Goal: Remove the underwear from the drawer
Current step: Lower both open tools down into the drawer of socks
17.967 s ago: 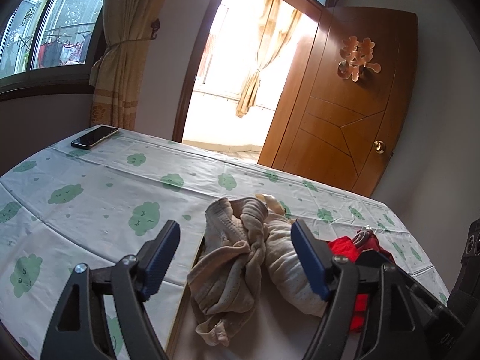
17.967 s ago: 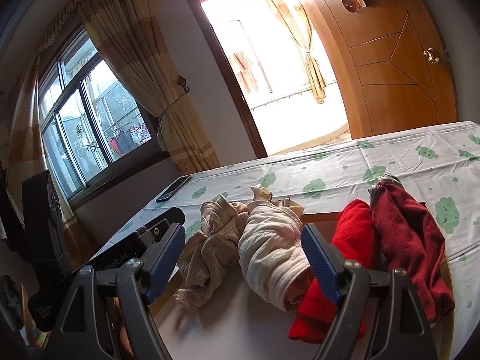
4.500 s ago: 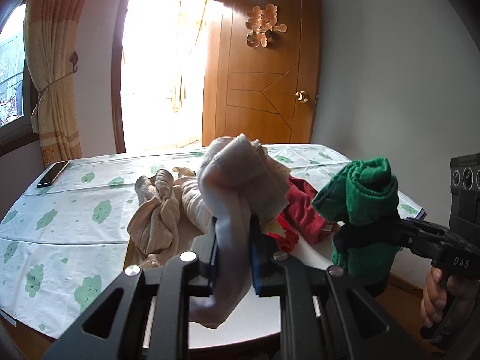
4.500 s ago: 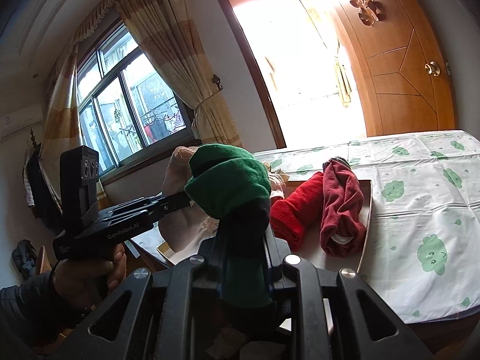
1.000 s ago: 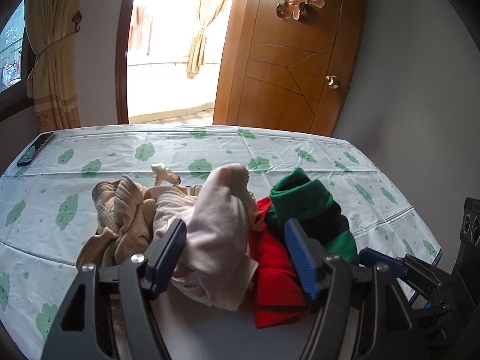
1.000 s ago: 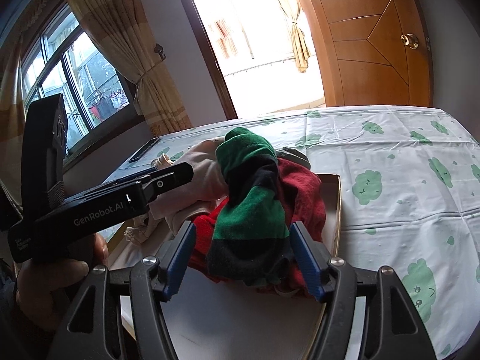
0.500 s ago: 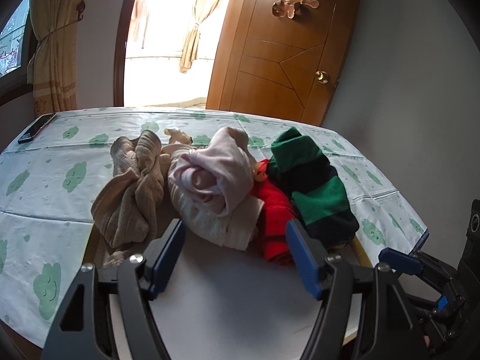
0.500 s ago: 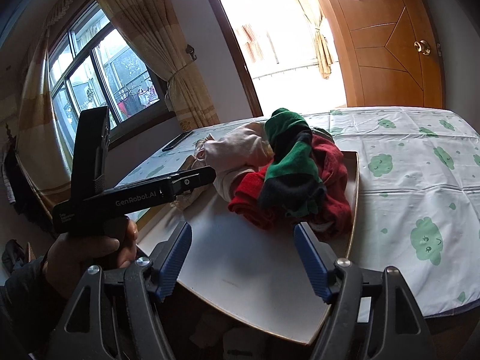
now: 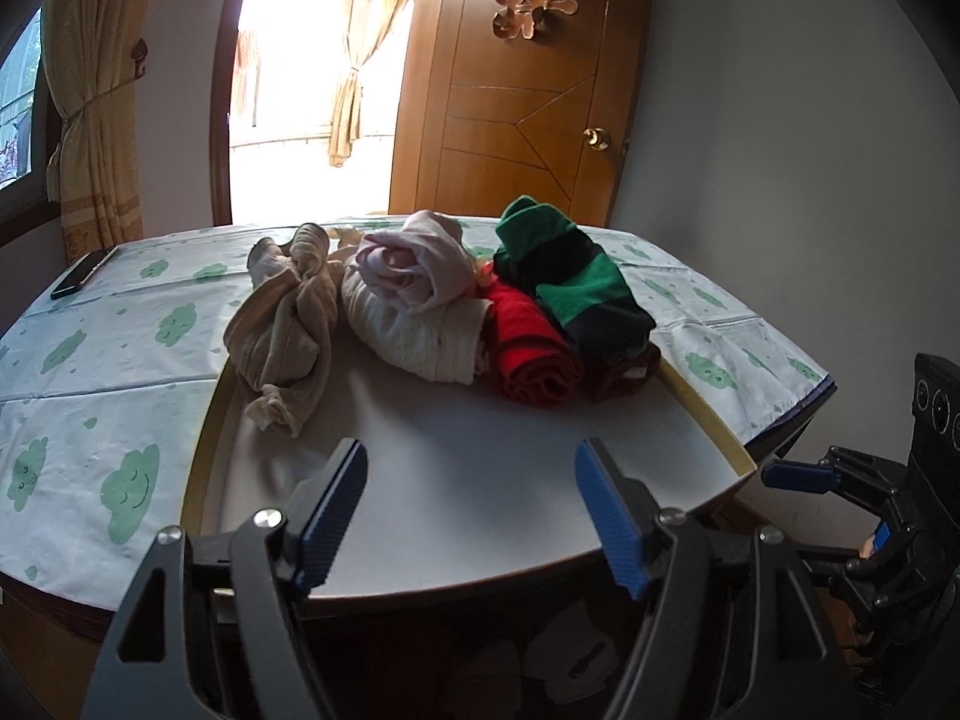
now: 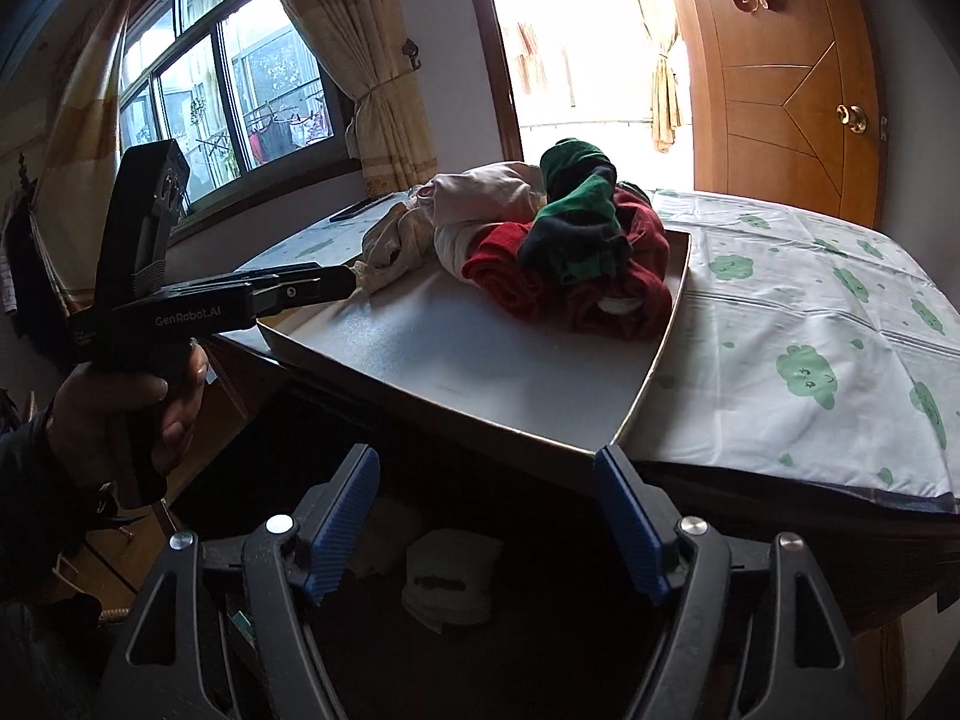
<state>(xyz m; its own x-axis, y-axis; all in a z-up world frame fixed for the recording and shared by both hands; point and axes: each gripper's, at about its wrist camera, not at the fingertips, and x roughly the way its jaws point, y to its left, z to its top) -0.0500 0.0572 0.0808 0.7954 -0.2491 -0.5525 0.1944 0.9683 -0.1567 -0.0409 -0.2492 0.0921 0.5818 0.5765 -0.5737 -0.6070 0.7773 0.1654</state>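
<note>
A pile of rolled underwear lies at the far end of a white tray (image 9: 480, 468) on the table: a beige piece (image 9: 288, 324), a pale pink roll (image 9: 414, 270), a red roll (image 9: 528, 348) and a green-and-black roll (image 9: 576, 288). The pile also shows in the right wrist view (image 10: 570, 246). My left gripper (image 9: 471, 510) is open and empty over the tray's near edge. My right gripper (image 10: 486, 528) is open and empty, lower, in front of the table over a dark open drawer (image 10: 456, 570) with pale folded cloth inside.
The table carries a white cloth with green cloud prints (image 10: 810, 324). A black phone (image 9: 84, 273) lies at its far left corner. A wooden door (image 9: 528, 102), a curtain (image 9: 96, 108) and a window (image 10: 228, 90) stand behind.
Both grippers have drawn back and down from the pile. The pink and green rolls stay on the tray. The right gripper now sits below the table edge, showing the drawer.
</note>
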